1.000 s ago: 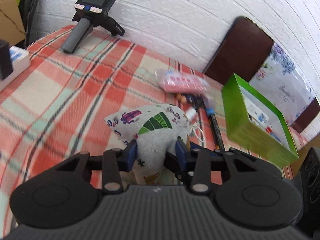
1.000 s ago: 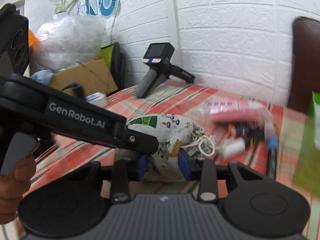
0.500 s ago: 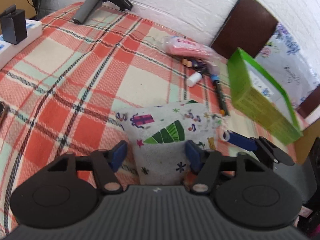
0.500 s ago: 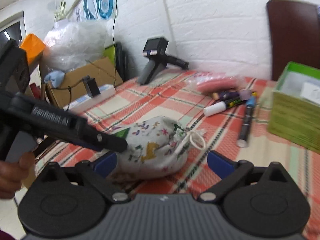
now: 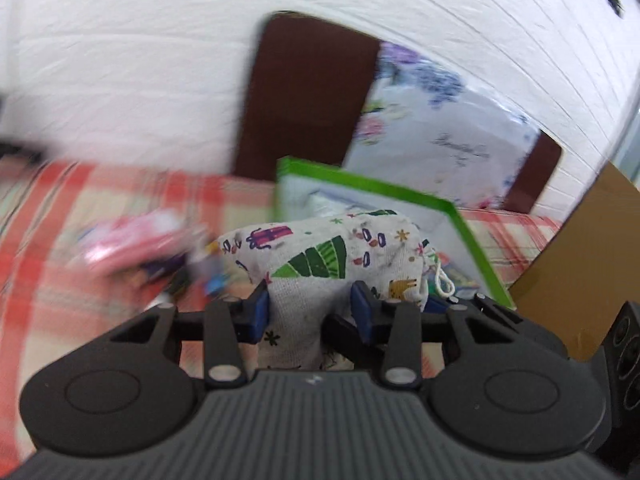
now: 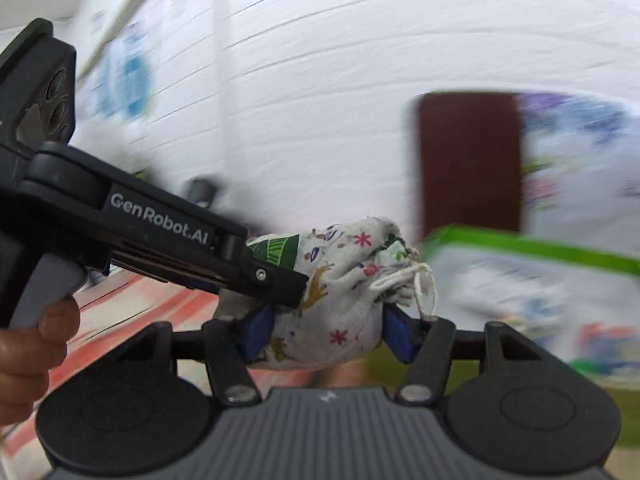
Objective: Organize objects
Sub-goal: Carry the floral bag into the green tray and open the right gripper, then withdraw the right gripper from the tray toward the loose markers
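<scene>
A printed cloth drawstring pouch (image 5: 320, 248) is held up off the table between both grippers. My left gripper (image 5: 310, 312) is shut on its lower part. My right gripper (image 6: 324, 330) is shut on the same pouch (image 6: 340, 280), near its tied neck with the white cord (image 6: 420, 280). The left gripper's body (image 6: 160, 232) crosses the right wrist view from the left. An open green box (image 5: 376, 196) stands just behind the pouch; it also shows, blurred, in the right wrist view (image 6: 532, 248).
A red plaid tablecloth (image 5: 48, 240) covers the table. A pink packet (image 5: 132, 240) and several markers lie blurred at the left. A brown chair back (image 5: 304, 96) with a floral bag (image 5: 436, 128) stands at the white brick wall. A cardboard box (image 5: 580, 264) stands at the right.
Both grippers had opened beside the pouch on the table half a second ago. Now both are shut on it again, and it is lifted and moved toward the green box.
</scene>
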The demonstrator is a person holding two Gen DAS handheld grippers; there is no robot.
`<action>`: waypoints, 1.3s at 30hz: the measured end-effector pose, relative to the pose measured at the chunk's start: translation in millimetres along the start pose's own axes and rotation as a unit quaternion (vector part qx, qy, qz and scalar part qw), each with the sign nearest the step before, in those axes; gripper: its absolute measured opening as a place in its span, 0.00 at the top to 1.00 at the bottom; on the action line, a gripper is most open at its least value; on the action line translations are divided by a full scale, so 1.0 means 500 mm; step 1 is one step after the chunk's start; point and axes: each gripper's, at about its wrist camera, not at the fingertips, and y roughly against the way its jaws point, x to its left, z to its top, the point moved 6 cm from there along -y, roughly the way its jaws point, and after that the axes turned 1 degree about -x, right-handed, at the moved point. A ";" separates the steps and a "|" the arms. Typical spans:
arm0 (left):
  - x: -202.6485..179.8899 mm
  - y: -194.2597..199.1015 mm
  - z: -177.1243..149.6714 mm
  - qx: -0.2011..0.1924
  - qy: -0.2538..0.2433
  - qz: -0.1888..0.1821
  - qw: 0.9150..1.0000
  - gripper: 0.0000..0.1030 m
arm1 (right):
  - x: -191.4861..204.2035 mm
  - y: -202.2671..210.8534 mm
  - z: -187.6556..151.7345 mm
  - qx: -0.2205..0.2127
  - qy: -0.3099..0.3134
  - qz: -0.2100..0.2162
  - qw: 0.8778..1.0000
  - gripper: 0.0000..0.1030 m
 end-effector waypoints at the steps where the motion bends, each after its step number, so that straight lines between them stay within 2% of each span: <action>1: -0.020 -0.029 0.011 -0.001 -0.009 -0.005 1.000 0.57 | -0.034 -0.009 0.005 0.001 -0.017 -0.014 1.000 0.44; 2: -0.033 -0.058 0.020 0.000 -0.015 -0.005 1.000 0.57 | -0.066 -0.024 0.006 0.005 -0.033 -0.024 0.999 0.41; 4: -0.044 -0.117 0.026 0.004 -0.026 0.018 0.999 0.52 | -0.124 -0.062 -0.004 0.026 -0.059 -0.046 0.997 0.29; 5: -0.043 -0.137 0.024 0.005 -0.035 0.045 0.998 0.48 | -0.146 -0.080 -0.013 0.035 -0.067 -0.063 0.995 0.12; 6: -0.036 -0.155 0.020 0.011 -0.043 0.079 0.996 0.50 | -0.162 -0.090 -0.023 0.043 -0.067 -0.086 0.993 0.09; 7: -0.031 -0.161 0.013 0.020 -0.044 0.092 0.995 0.52 | -0.171 -0.094 -0.030 0.050 -0.064 -0.103 0.991 0.09; 8: -0.028 -0.160 0.010 0.028 -0.034 0.088 0.995 0.51 | -0.179 -0.088 -0.037 0.047 -0.068 -0.104 0.991 0.09; 10: -0.027 -0.135 0.002 0.019 -0.033 0.084 0.996 0.51 | -0.185 -0.067 -0.048 0.032 -0.090 -0.093 0.991 0.06; 12: -0.038 -0.106 -0.007 0.009 -0.050 0.089 0.995 0.51 | -0.186 -0.042 -0.053 0.016 -0.101 -0.106 0.989 0.07; 15: -0.053 -0.070 -0.018 0.000 -0.058 0.103 0.993 0.43 | -0.180 0.008 -0.058 -0.010 -0.111 -0.132 0.985 0.07; 19: -0.063 -0.023 -0.049 0.001 -0.058 0.109 0.992 0.43 | -0.141 0.080 -0.068 -0.025 -0.105 -0.140 0.984 0.08; 22: -0.062 -0.004 -0.081 0.018 -0.054 0.125 0.991 0.43 | -0.116 0.116 -0.085 -0.009 -0.100 -0.137 0.985 0.09; 26: -0.057 0.024 -0.128 0.042 -0.069 0.161 0.984 0.43 | -0.088 0.153 -0.114 0.019 -0.102 -0.130 0.986 0.09; 32: -0.026 0.063 -0.185 0.071 -0.057 0.176 0.980 0.43 | -0.047 0.191 -0.148 0.052 -0.106 -0.120 0.986 0.09; 39: 0.020 0.095 -0.222 0.085 -0.041 0.187 0.978 0.42 | 0.010 0.195 -0.184 0.098 -0.109 -0.097 0.984 0.10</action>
